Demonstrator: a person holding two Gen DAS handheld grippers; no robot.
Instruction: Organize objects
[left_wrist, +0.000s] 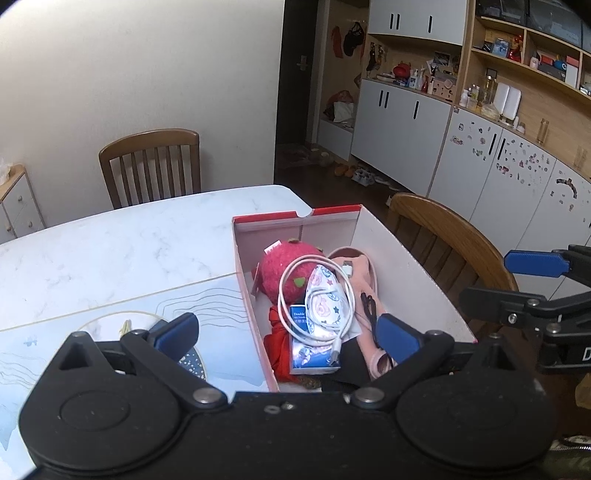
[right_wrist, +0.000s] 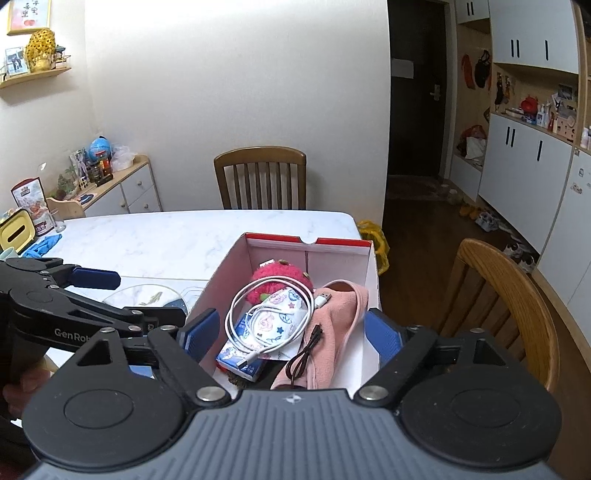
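Overhead, spread fingers (right_wrist: 199, 334) straddling box (right_wrist: 373, 273) edges

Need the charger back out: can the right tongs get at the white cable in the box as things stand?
Probably yes. The right tongs stand open over the open-topped box, and the white cable lies coiled on top of the pile, uncovered. The patterned mask threaded through the loop might lift with it.

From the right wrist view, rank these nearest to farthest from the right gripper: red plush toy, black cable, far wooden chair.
Measured from the right gripper:
1. black cable, between its open jaws, on the pink cloth in the box.
2. red plush toy, at the box's far end.
3. far wooden chair, beyond the table, by the wall.
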